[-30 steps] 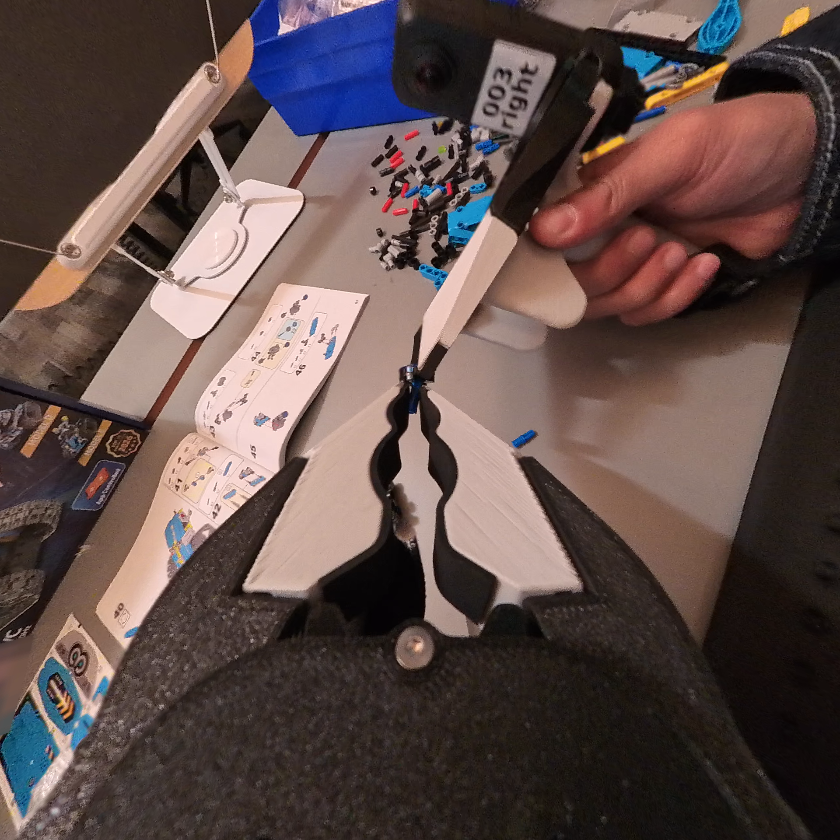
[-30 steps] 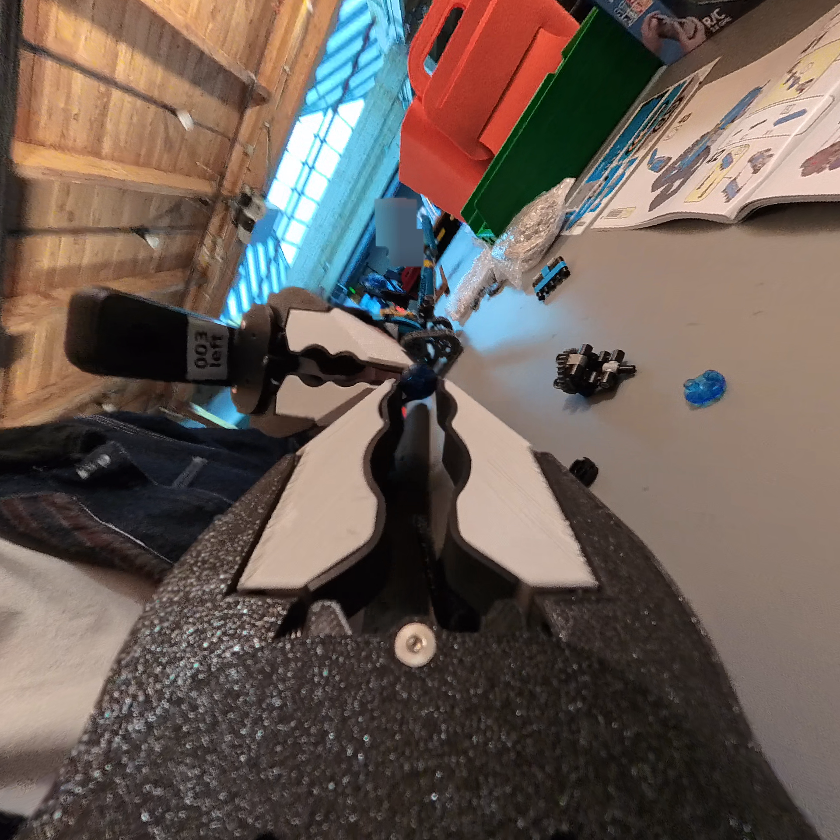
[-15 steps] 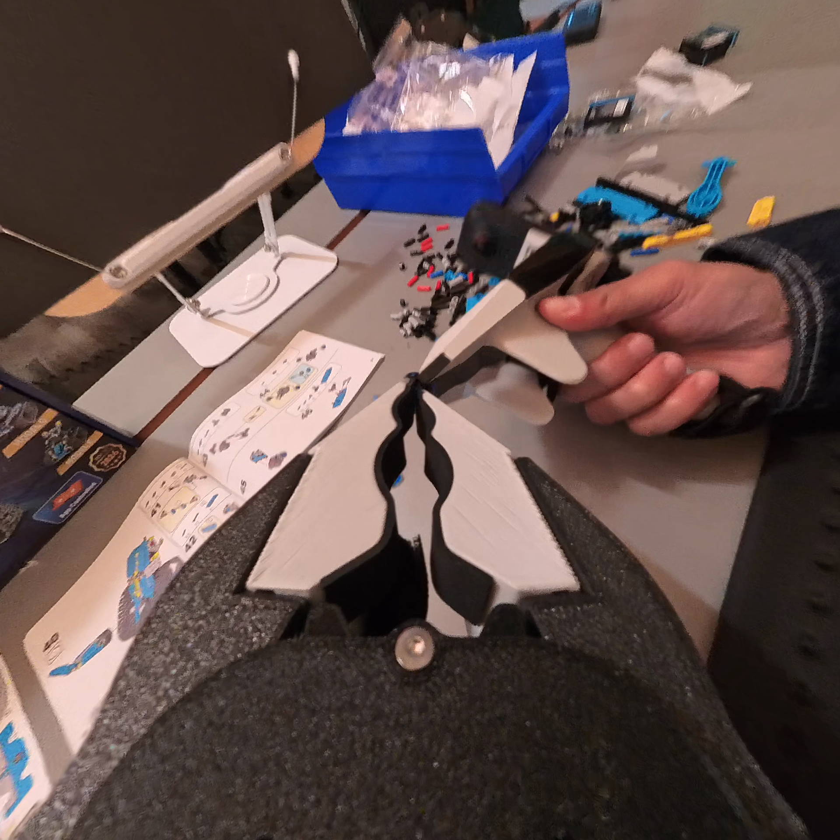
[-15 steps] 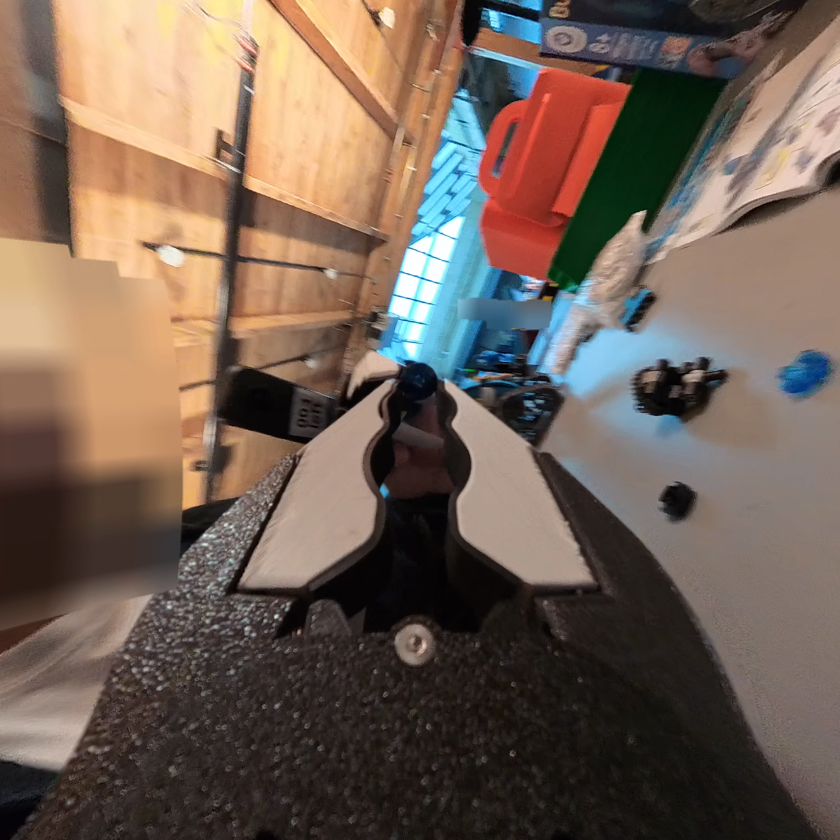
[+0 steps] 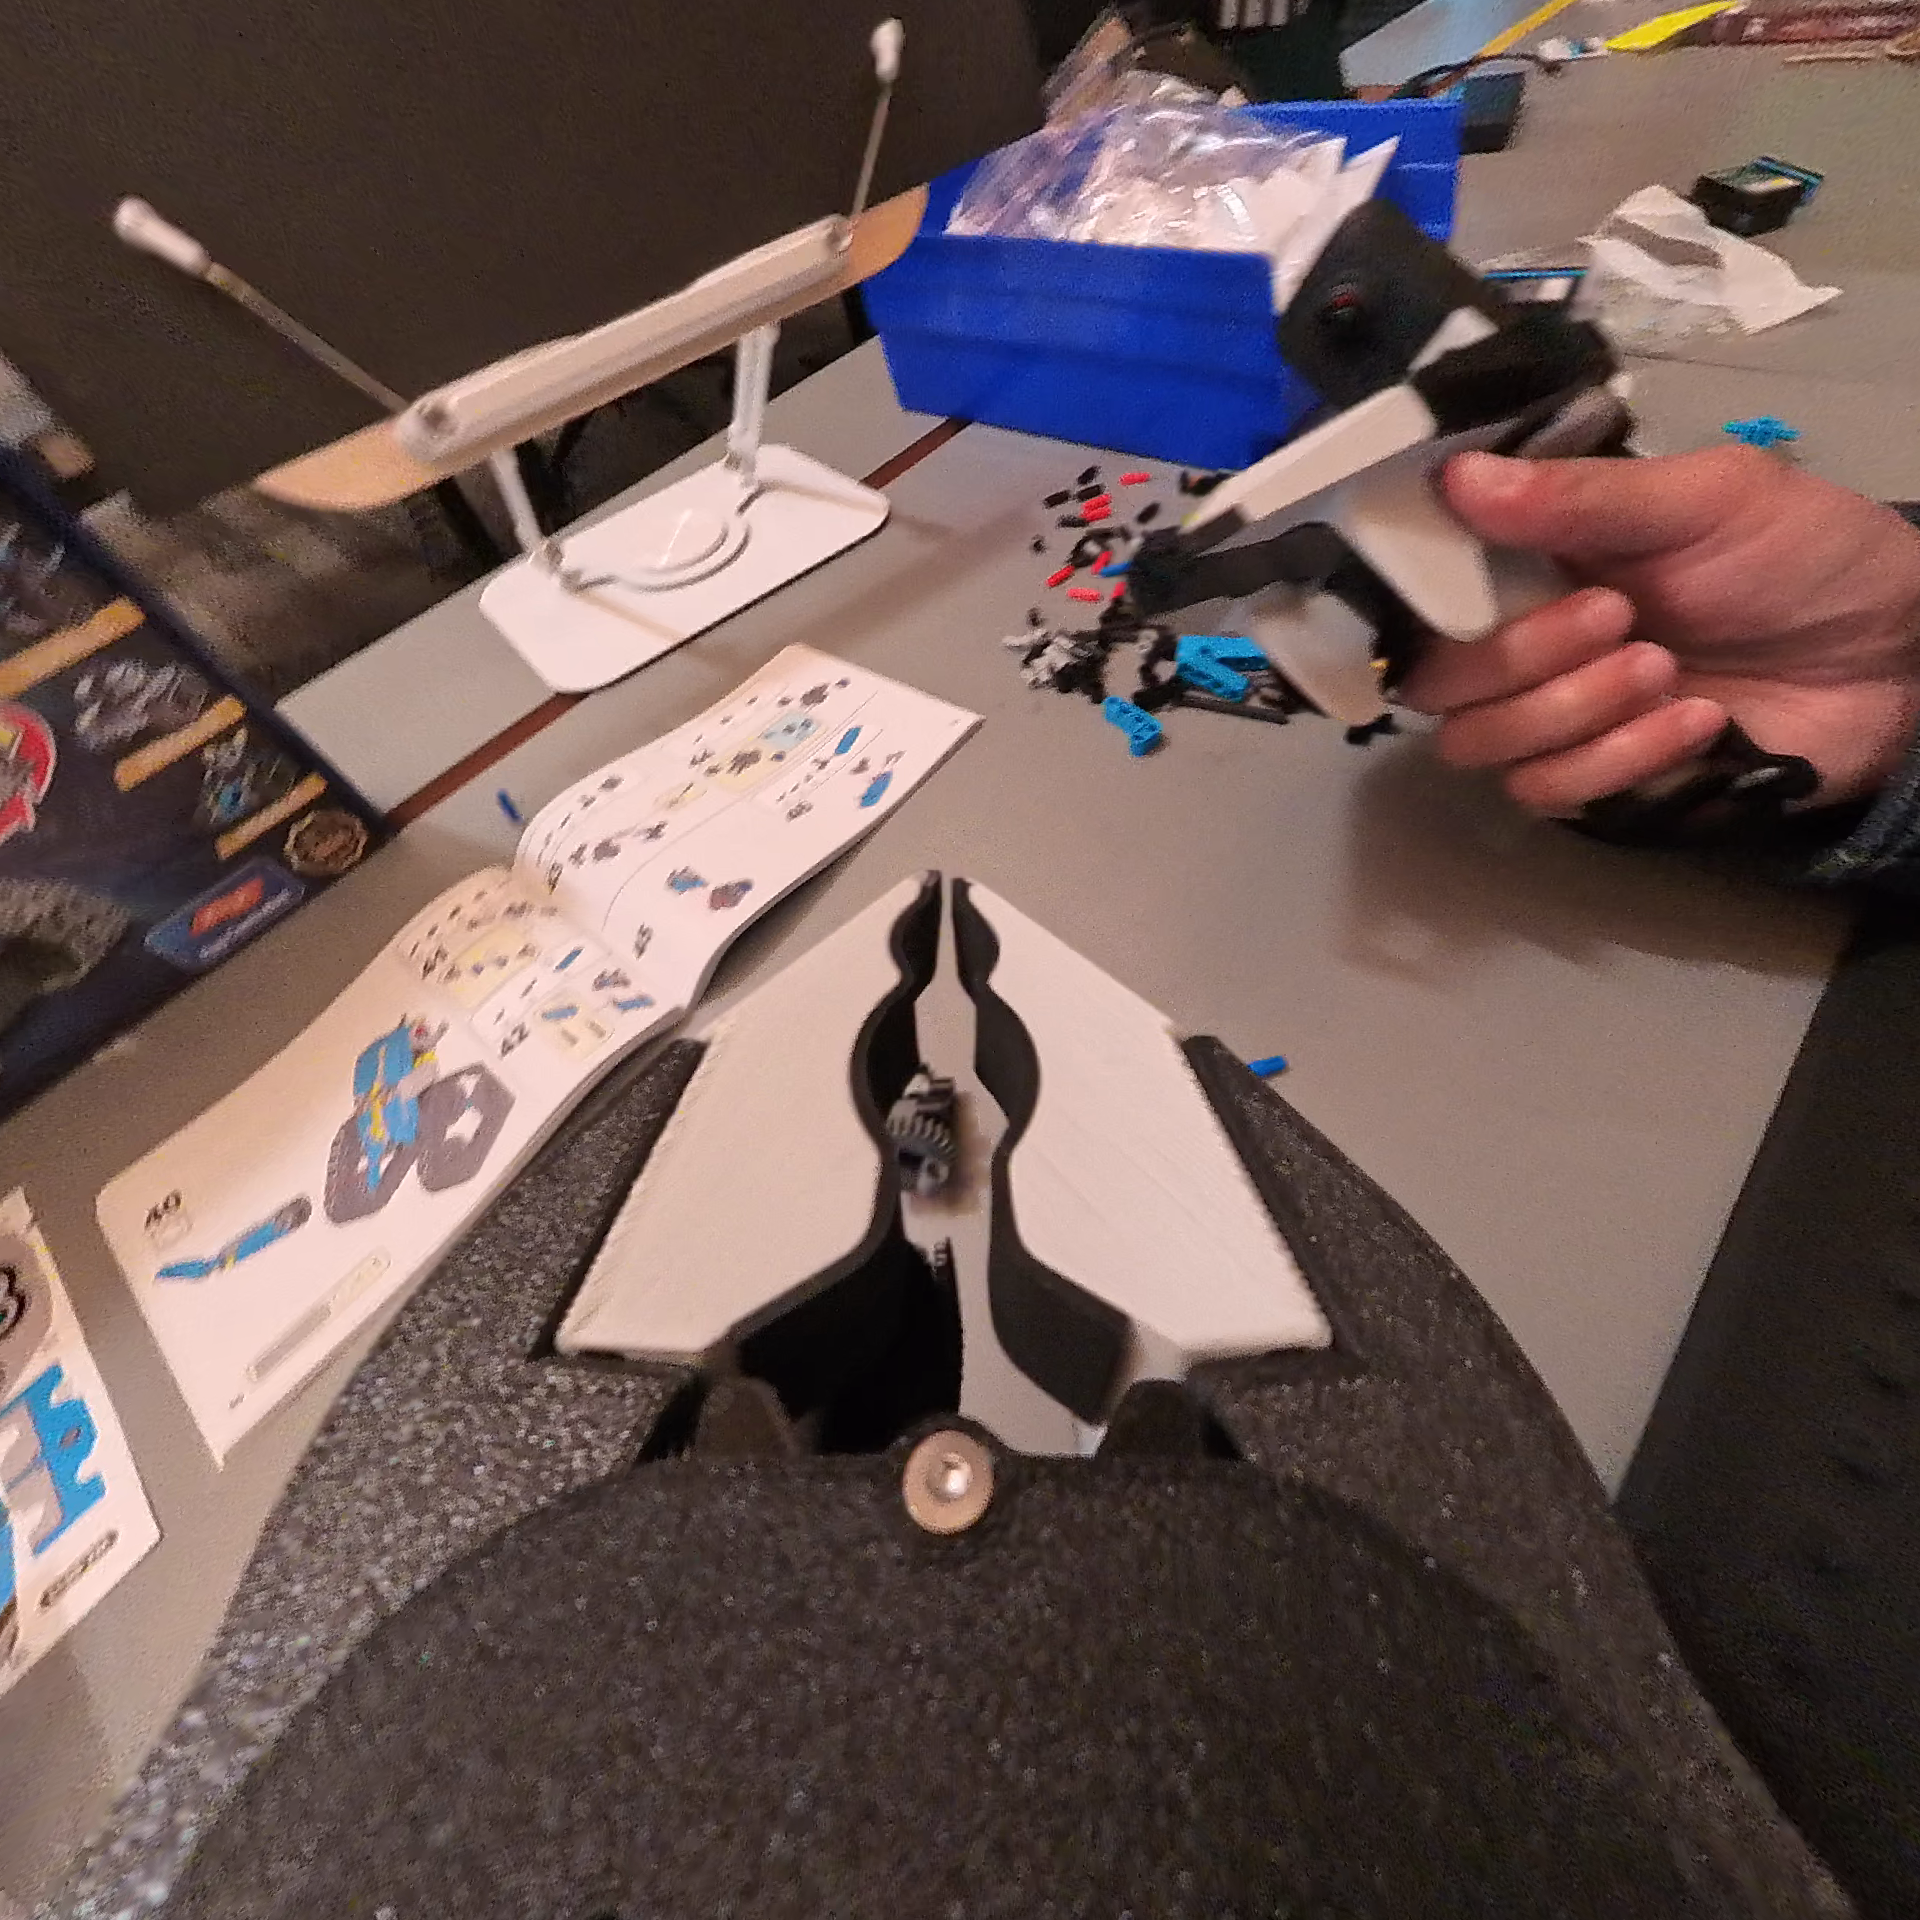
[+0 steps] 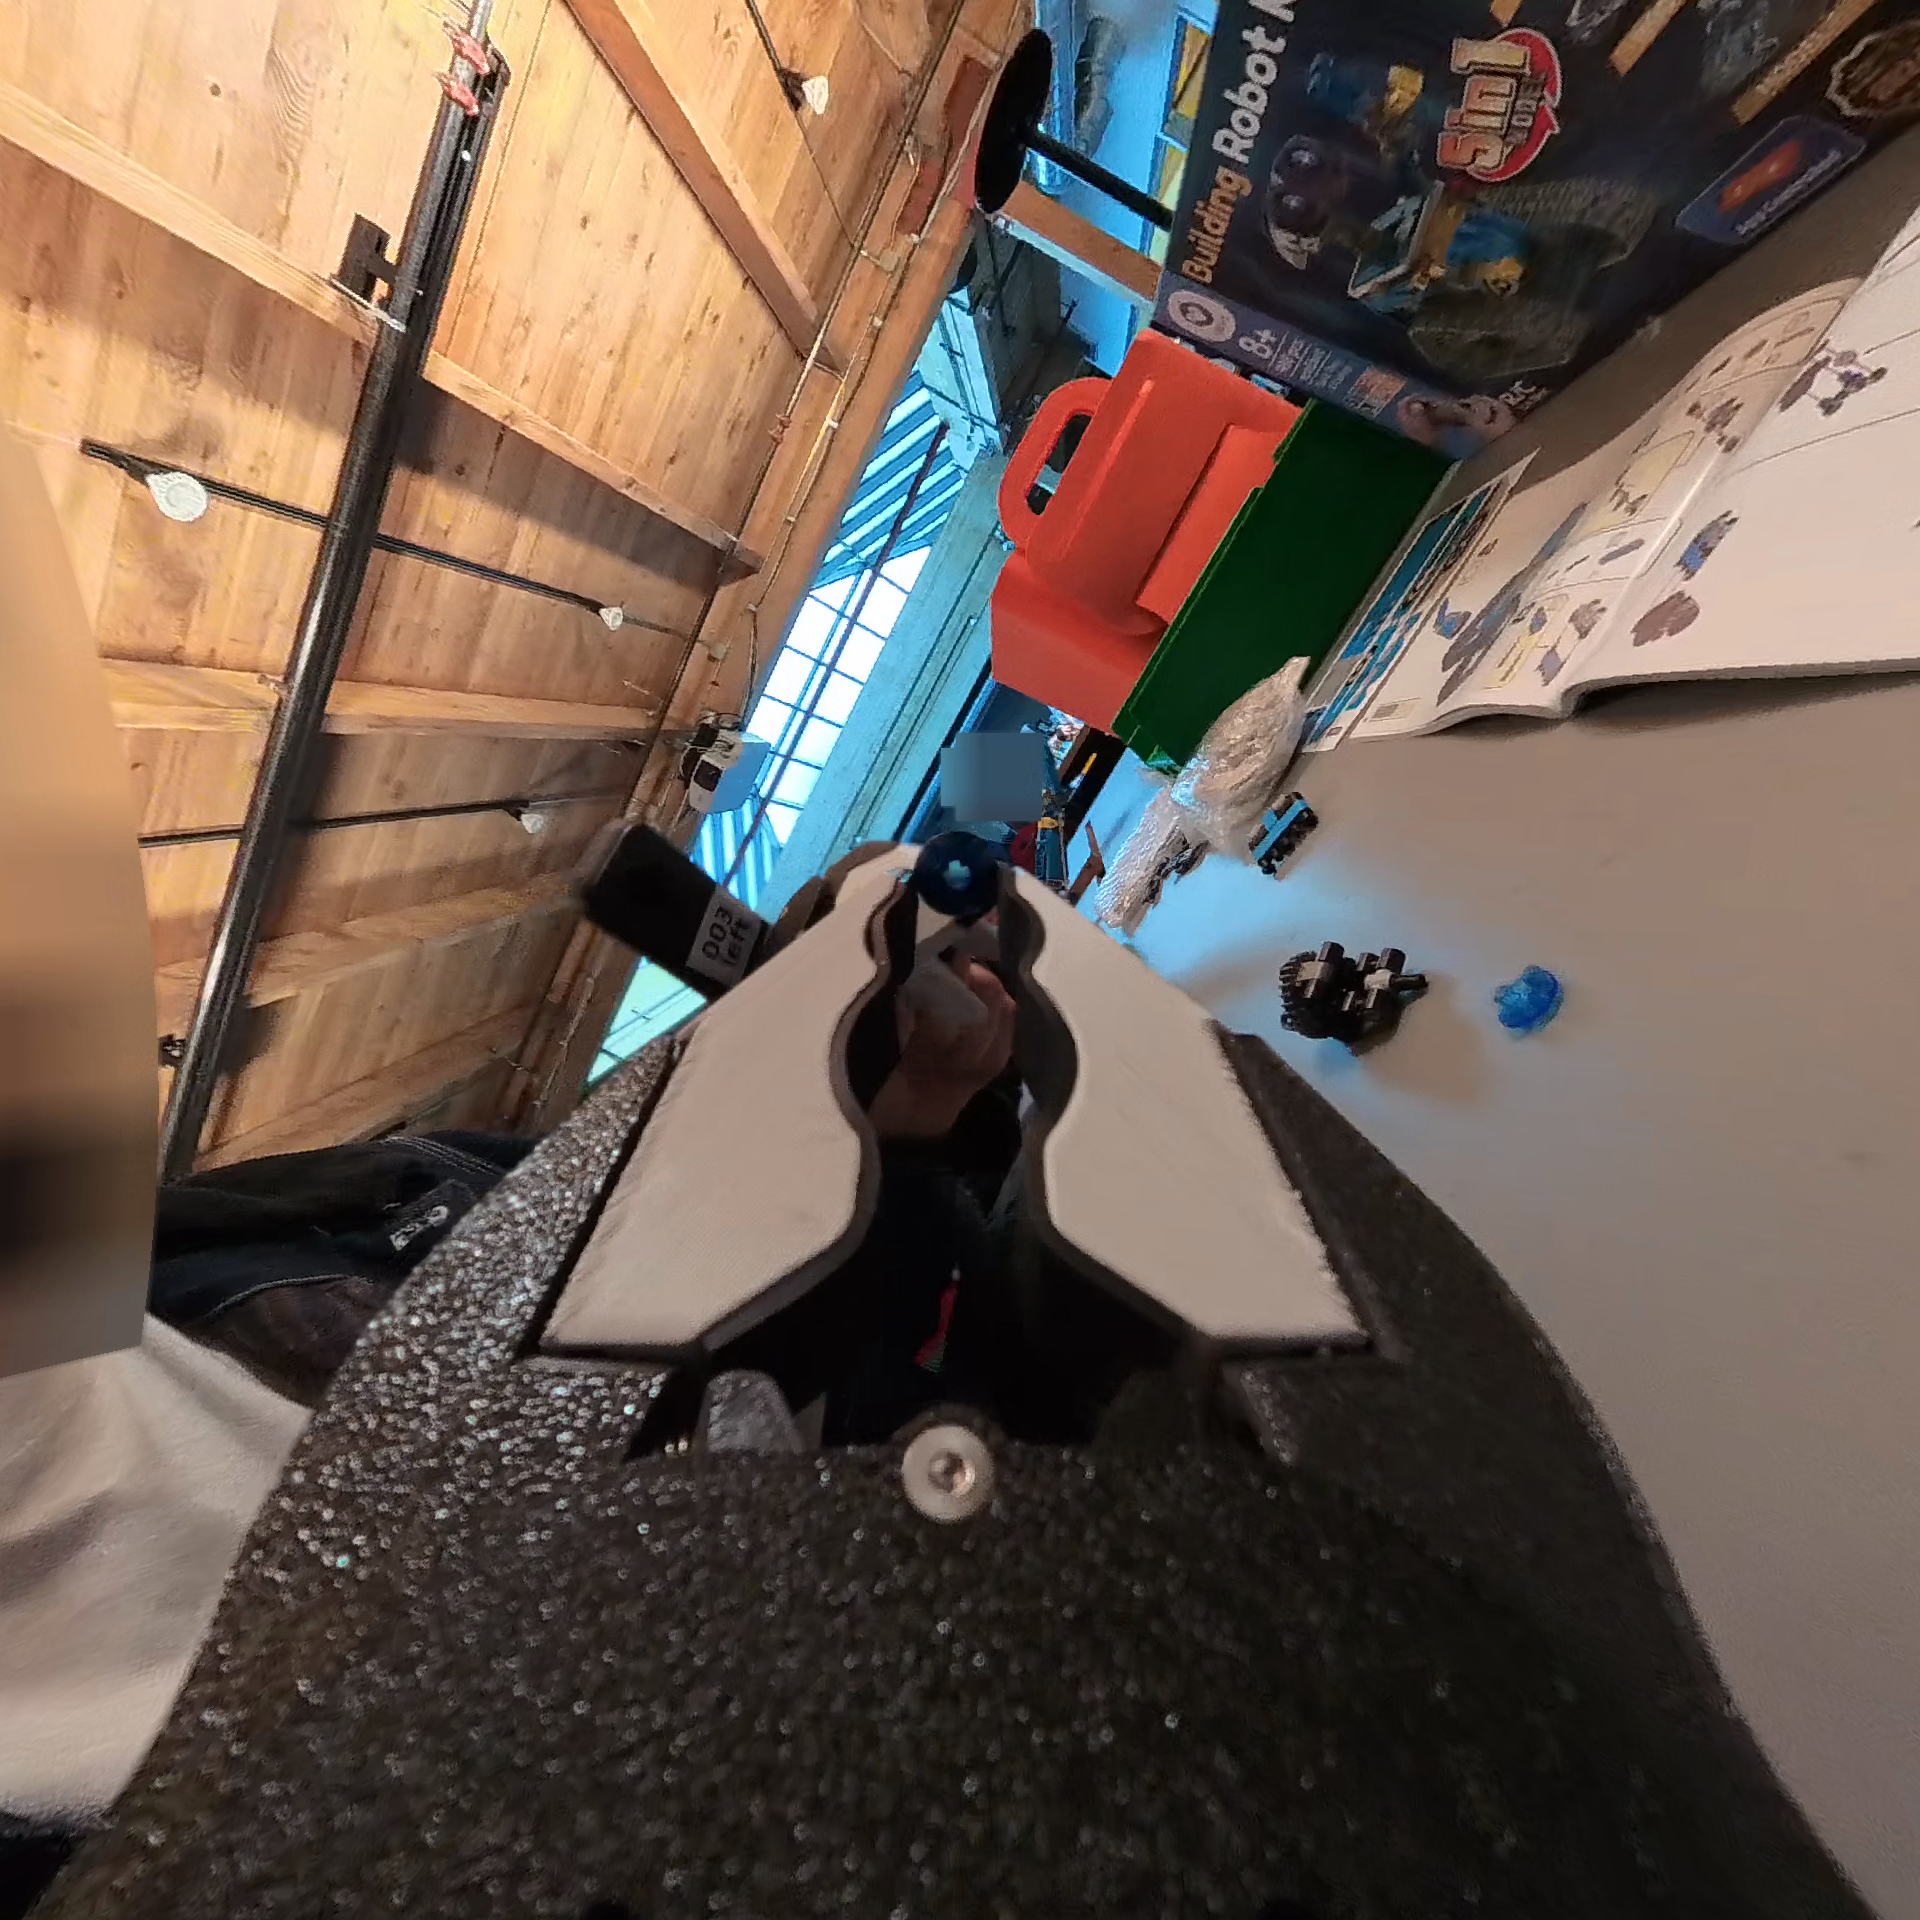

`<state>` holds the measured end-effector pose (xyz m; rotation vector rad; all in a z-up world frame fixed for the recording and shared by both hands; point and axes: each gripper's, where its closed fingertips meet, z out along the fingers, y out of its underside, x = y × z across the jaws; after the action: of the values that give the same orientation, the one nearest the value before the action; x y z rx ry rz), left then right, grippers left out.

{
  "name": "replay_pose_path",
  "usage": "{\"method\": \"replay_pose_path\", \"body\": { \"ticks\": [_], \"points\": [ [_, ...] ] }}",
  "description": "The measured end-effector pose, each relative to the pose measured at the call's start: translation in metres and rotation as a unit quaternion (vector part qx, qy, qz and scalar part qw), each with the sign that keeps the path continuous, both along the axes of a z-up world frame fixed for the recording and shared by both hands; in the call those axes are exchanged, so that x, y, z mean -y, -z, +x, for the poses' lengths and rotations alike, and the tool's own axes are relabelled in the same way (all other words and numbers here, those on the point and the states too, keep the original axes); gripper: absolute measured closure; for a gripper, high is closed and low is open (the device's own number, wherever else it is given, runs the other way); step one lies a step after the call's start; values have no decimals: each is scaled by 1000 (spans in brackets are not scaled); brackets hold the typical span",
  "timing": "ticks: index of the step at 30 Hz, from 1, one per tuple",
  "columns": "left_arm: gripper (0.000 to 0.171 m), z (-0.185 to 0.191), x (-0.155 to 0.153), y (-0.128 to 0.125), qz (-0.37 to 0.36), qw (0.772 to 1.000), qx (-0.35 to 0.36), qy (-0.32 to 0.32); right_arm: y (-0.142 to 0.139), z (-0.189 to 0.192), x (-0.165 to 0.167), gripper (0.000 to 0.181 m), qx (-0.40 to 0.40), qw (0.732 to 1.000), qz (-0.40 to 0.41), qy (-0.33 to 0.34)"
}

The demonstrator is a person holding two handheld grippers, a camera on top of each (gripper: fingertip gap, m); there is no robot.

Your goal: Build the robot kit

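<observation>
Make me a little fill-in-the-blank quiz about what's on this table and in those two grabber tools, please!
1. The right gripper pinches a small round ____ piece.
2. The plastic bags sit in a ____ bin.
3. The left gripper is ____.
4. The open instruction booklet lies on the ____ table.

Missing words: blue; blue; shut; grey

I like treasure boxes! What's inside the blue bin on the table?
The blue bin is filled at the top with crinkly clear plastic bags and something white. What the bags contain, and anything beneath them, is hidden by the bin's walls and the blur.
</observation>
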<state>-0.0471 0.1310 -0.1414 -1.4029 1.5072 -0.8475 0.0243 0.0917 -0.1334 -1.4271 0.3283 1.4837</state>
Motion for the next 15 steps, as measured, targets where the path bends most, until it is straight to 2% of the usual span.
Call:
{"method": "replay_pose_path", "body": {
  "ticks": [2,4,7,9,11,12,15],
  "points": [
    [155,-4,-11,6,-39,999,-22,4,6,-2,-2,167,26,1000,-12,7],
    [155,-1,-33,2,-57,998,-21,-19,11,-1,-4,166,58,998,-22,17],
    [150,17,-66,1,-47,998,-50,-6,12,2,-4,166,88,995,-24,37],
    [151,40,-109,-1,-18,998,-60,-24,9,3,-3,166,85,996,-19,36],
    [151,66,-146,15,-36,994,-101,-31,10,3,-2,166,79,996,-21,33],
    [149,79,-167,29,-59,988,-130,-61,11,3,-2,166,79,996,-23,32],
    [146,118,-208,66,-100,978,-159,-92,11,2,-2,166,83,996,-23,28]
  ]
}}
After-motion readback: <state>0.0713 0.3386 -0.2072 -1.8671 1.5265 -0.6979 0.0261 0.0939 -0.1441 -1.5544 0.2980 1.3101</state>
